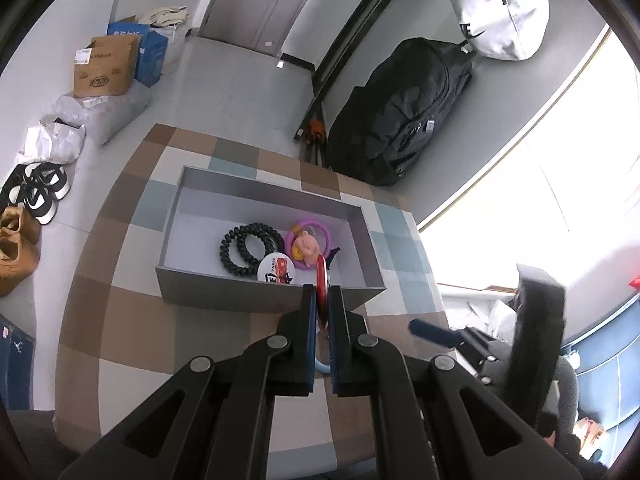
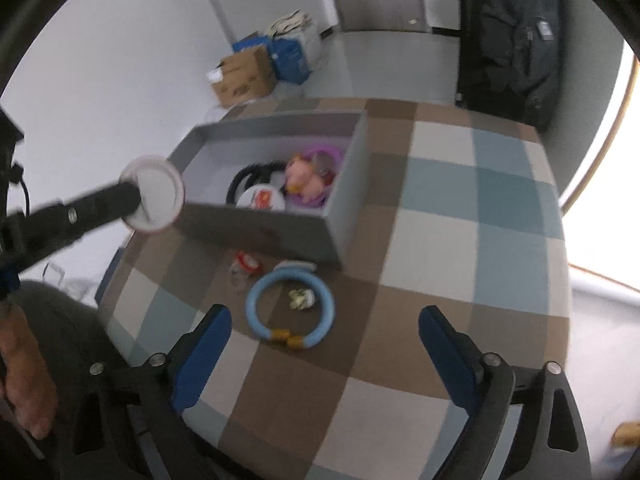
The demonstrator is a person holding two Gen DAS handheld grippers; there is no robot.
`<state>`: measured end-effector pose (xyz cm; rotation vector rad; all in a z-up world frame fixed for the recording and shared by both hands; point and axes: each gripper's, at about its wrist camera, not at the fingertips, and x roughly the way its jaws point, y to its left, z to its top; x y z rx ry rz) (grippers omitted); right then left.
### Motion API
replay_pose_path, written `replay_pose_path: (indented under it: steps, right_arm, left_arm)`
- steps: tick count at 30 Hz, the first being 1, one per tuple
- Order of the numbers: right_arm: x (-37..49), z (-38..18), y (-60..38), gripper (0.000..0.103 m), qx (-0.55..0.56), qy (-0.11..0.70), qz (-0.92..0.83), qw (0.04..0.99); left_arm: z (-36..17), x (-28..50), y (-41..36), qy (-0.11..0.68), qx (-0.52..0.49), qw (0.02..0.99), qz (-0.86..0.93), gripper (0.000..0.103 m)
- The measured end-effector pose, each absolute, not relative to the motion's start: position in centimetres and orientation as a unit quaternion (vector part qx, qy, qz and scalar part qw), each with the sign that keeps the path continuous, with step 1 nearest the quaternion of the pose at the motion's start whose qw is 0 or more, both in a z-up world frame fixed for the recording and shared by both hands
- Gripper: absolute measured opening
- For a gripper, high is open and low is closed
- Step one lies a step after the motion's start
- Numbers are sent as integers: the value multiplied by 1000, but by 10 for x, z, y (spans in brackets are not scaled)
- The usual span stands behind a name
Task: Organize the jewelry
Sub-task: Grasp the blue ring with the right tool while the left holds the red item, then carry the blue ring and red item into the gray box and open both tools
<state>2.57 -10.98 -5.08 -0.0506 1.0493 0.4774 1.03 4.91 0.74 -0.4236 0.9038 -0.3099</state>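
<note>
Left wrist view: badge pinched edge-on above the box

Clamped between the blue pads of the left gripper (image 1: 323, 300): a round red-rimmed badge (image 1: 321, 280), held edge-on, just over the near wall of the grey box (image 1: 224, 294). Inside the box, a black spiral hair tie (image 1: 245, 250), a white badge with red print (image 1: 276, 270), and a purple ring (image 1: 309, 240) with a pink pig charm (image 1: 306, 246) on it. Beyond, a black backpack (image 1: 400, 116) and a white bag (image 1: 500, 12) against the wall.

From the right wrist: right gripper (image 2: 325, 344) spread wide, nothing between its blue fingers (image 2: 204, 350), hanging above a light-blue bracelet (image 2: 290, 306) lying on the checkered tablecloth (image 2: 480, 220) just in front of the box. Within the bracelet's loop, a small pale trinket (image 2: 302, 299); beside it, a small red-and-white item (image 2: 246, 264), blurred. Off to the left, the held badge seen from its white back.
</note>
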Motion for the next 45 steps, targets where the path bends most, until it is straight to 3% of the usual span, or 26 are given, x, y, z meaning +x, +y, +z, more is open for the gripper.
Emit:
replay_pose_path:
  steps: [9, 16, 18, 45]
  right_arm:
    - [23, -66, -81, 87, -72, 504, 237, 827]
    - [20, -78, -63, 72, -134, 495, 222, 830]
    - [17, -77, -60, 61, -151, 484, 219, 834]
    - [17, -33, -87, 60, -44, 443, 275, 852]
  left_arm:
    - [7, 6, 60, 433, -212, 863, -150, 1]
    - [5, 5, 67, 435, -215, 861, -149, 1]
    - [4, 5, 68, 436, -216, 861, -148, 1]
    - [-1, 6, 71, 438, -228, 858, -141, 1]
